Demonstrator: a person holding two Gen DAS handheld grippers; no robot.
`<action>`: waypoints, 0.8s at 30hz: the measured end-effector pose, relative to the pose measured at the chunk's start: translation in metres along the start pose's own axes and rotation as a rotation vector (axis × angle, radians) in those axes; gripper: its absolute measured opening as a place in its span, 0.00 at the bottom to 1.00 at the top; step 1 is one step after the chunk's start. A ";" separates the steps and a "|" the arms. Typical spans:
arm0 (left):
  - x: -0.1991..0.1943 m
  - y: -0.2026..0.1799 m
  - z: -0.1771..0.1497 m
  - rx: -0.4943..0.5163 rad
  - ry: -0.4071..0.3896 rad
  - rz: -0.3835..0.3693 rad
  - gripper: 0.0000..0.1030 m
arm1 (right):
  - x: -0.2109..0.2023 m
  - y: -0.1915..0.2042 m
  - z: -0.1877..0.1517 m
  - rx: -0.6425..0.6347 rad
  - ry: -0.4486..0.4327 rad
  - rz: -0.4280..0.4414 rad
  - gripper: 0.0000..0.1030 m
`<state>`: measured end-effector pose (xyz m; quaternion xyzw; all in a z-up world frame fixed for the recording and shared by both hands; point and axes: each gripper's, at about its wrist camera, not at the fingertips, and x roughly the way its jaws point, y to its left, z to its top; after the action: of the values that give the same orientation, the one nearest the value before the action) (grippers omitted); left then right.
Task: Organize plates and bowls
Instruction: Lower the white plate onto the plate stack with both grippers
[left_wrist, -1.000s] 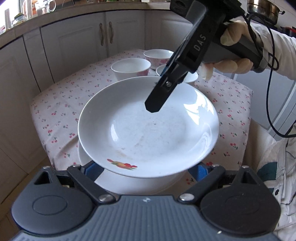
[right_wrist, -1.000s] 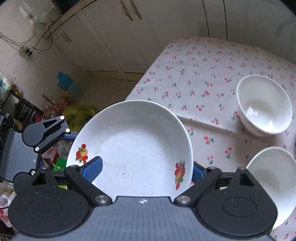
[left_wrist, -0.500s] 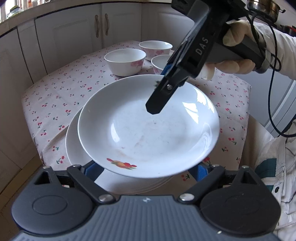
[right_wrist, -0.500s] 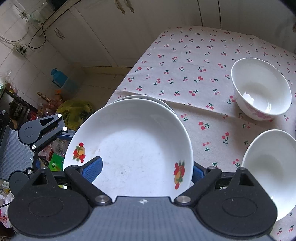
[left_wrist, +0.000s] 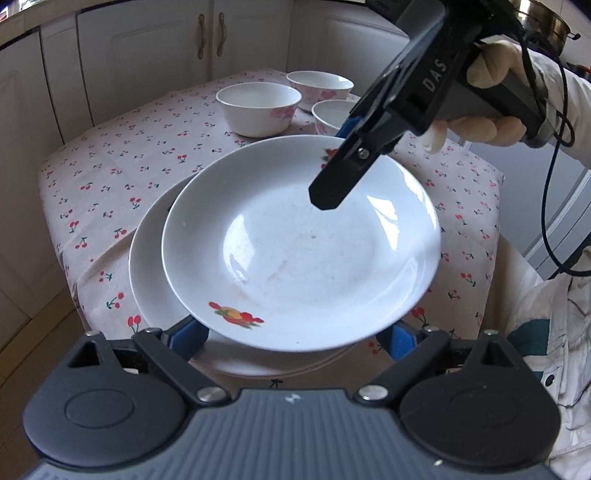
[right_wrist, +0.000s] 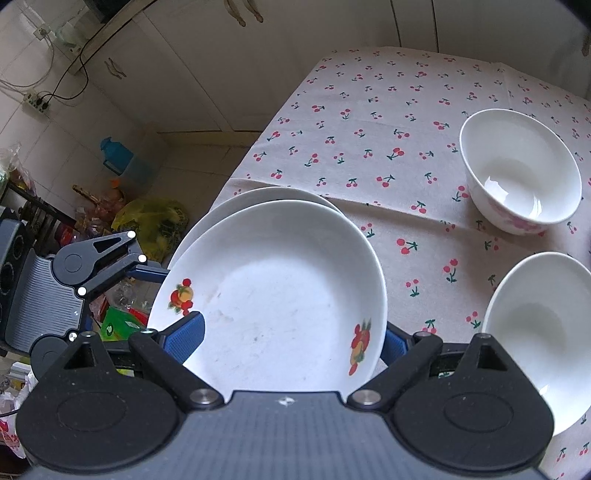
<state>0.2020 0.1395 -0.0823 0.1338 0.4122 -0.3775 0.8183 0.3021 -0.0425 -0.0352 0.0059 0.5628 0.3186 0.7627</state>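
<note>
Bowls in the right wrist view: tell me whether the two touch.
Apart. The right wrist view shows a strip of tablecloth between the far bowl and the near bowl.

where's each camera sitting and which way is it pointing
Left wrist: on the left gripper, angled down across the held plate toward three bowls; the gloved right hand and a sleeve show.
Right wrist: on the right gripper, angled down over the same plate toward the table edge and floor; the left gripper shows.
Shared: that plate, the plate beneath it, the cherry tablecloth.
</note>
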 end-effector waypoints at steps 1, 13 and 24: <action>0.000 0.000 0.000 0.002 0.001 0.001 0.94 | -0.001 0.000 0.000 0.001 0.000 0.001 0.95; -0.005 -0.003 -0.001 0.008 -0.002 0.023 0.94 | -0.006 0.000 -0.004 0.020 -0.010 -0.005 0.95; -0.011 -0.008 -0.005 0.027 -0.021 0.068 0.95 | -0.006 0.005 -0.007 0.019 -0.013 0.000 0.95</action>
<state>0.1892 0.1423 -0.0766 0.1547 0.3935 -0.3567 0.8331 0.2925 -0.0442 -0.0312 0.0151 0.5607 0.3131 0.7664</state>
